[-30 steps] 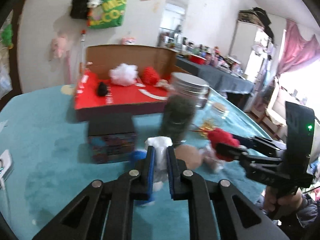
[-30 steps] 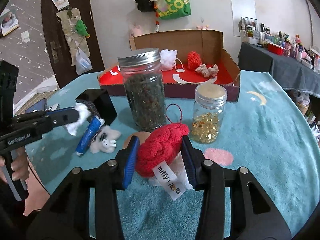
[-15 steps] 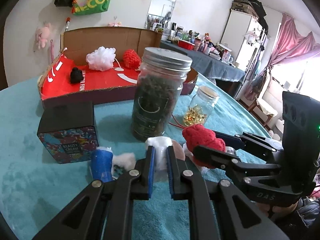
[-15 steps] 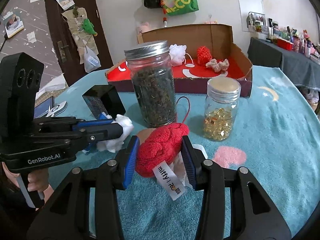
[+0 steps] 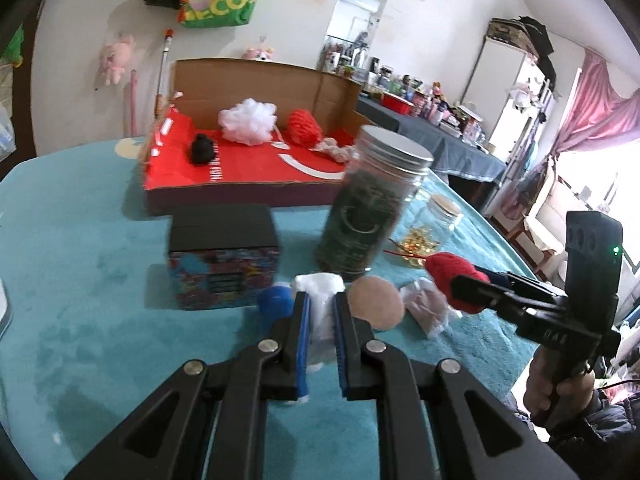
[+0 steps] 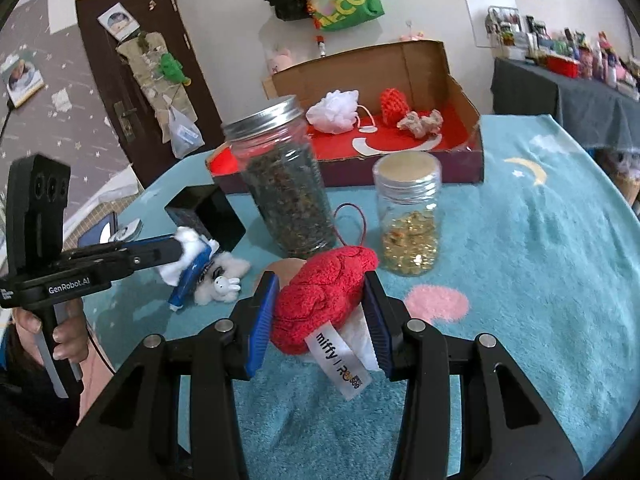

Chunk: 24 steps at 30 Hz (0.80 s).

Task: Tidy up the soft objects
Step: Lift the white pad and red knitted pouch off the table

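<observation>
A white soft toy (image 5: 320,300) is clamped between the blue pads of the left gripper (image 5: 321,312), held just above the teal tablecloth (image 5: 80,272) in front of a black box with a patterned side (image 5: 223,256). A red knitted plush (image 6: 324,296) (its white tag reading "miffy") is pinched between the pads of the right gripper (image 6: 320,312), near a tall jar of dark dried leaves (image 6: 284,184) and a smaller jar of golden pieces (image 6: 408,220). A round tan pad (image 5: 376,303) is seen on the cloth between the two grippers. Behind the jars, an open cardboard box with a red floor (image 6: 460,96) is found holding a white mesh puff (image 6: 334,110), a red knitted ball (image 6: 394,104) and a black pompom (image 5: 203,150).
</observation>
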Each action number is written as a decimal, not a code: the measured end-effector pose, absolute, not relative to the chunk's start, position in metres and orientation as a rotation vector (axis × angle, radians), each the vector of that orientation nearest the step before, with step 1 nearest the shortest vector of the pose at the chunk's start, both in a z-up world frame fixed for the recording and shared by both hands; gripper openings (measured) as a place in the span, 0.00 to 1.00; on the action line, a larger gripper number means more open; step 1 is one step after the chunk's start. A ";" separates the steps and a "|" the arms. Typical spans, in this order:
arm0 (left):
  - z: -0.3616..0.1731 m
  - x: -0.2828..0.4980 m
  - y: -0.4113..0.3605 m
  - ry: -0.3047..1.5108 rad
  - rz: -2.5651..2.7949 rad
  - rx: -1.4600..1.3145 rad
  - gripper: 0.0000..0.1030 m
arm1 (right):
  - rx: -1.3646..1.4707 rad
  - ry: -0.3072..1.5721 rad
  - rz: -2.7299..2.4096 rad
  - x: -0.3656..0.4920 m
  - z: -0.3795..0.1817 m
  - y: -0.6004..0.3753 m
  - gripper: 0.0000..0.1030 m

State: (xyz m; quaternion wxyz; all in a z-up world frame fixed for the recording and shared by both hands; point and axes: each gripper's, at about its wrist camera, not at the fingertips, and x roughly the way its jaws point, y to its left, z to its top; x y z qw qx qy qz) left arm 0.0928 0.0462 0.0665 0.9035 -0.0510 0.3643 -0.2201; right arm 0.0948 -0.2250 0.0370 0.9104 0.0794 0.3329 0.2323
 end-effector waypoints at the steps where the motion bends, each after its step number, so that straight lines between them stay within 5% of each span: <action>1: 0.067 0.093 0.050 0.753 -0.443 -0.104 0.12 | 0.173 0.690 0.479 0.096 0.037 -0.228 0.39; 24: 0.042 0.117 0.116 0.825 -0.247 -0.084 0.12 | 0.319 0.784 0.380 0.123 0.027 -0.303 0.40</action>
